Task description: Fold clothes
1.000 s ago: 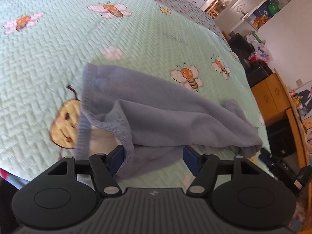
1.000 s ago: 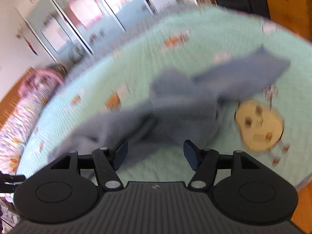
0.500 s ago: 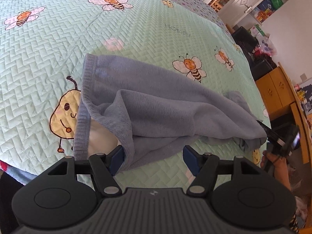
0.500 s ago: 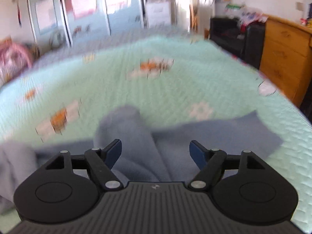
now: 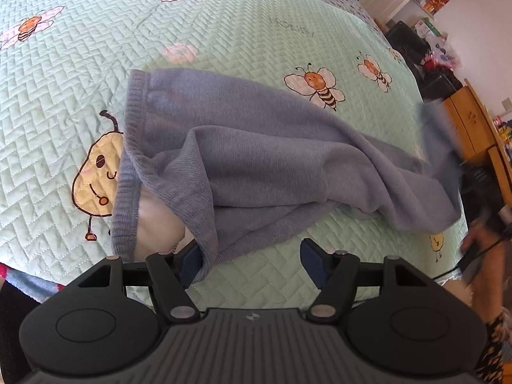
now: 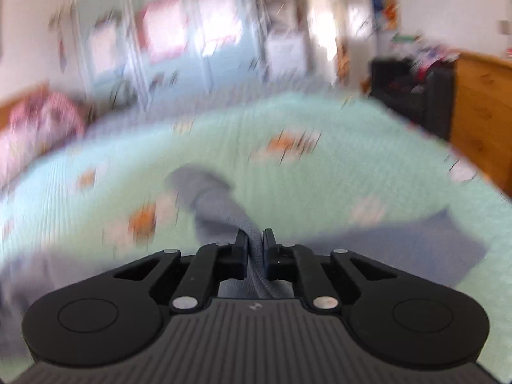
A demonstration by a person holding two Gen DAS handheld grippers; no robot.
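Your right gripper (image 6: 255,240) is closing, a fold of the blue-grey garment (image 5: 272,160) pinched between its jaws at lower centre. Your left gripper (image 5: 252,260) stands spread at the garment's near edge. The garment sprawls mid-frame across the bee-print quilt (image 5: 224,32)

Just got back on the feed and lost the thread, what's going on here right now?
A person is folding a blue-grey garment that lies crumpled on a bed with a green bee-print quilt. The right tongs are closing on a bunched fold of it, fabric pinched between them. The left tongs stand open near the waistband end, one finger at the cloth's edge but not clamping. Nothing looks folded yet.
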